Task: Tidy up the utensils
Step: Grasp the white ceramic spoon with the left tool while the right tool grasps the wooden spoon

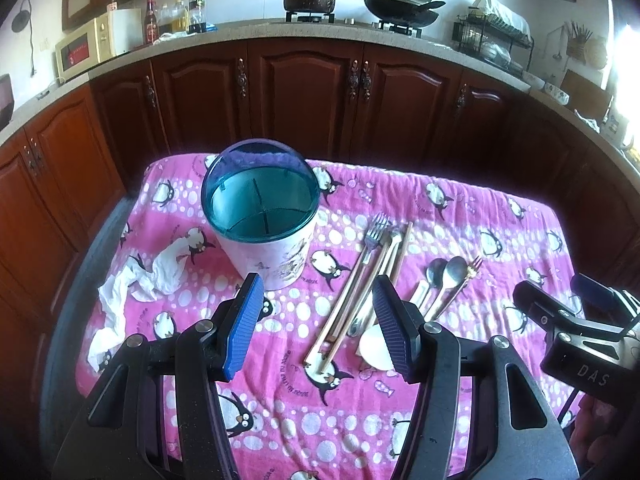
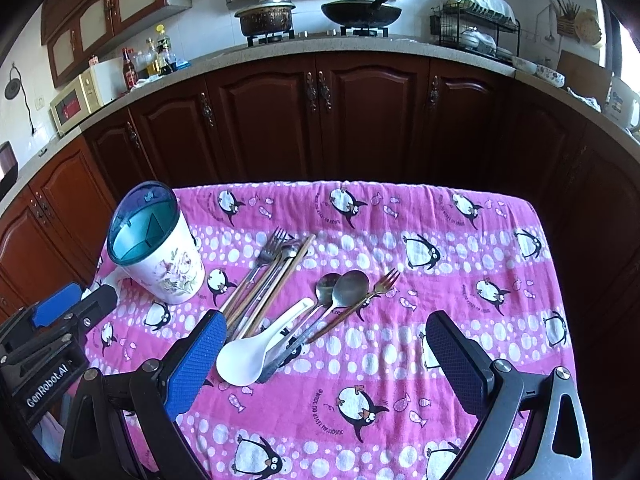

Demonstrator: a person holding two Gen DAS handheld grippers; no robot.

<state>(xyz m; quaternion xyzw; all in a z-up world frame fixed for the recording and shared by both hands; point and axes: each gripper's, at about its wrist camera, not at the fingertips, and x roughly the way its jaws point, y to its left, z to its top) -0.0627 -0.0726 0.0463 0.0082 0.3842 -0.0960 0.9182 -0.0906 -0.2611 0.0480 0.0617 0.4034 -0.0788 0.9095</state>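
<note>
A white floral utensil holder (image 1: 266, 248) (image 2: 168, 264) with a teal divided insert and a raised blue lid stands at the table's left. Loose utensils lie to its right on the pink penguin cloth (image 2: 400, 400): a steel fork (image 2: 268, 252), chopsticks (image 1: 352, 300) (image 2: 276, 292), two metal spoons (image 2: 344, 286), a small gold fork (image 2: 380, 284) and a white ceramic spoon (image 2: 248, 354). My left gripper (image 1: 318, 320) hangs open above the cloth, between holder and chopsticks. My right gripper (image 2: 326, 360) is open over the spoons, nothing between its pads.
A crumpled white tissue (image 1: 136, 284) lies left of the holder. Dark wood cabinets (image 1: 304, 92) and a counter with a pot, a wok and a dish rack run behind the table. The right gripper's body (image 1: 580, 332) shows at the left wrist view's right edge.
</note>
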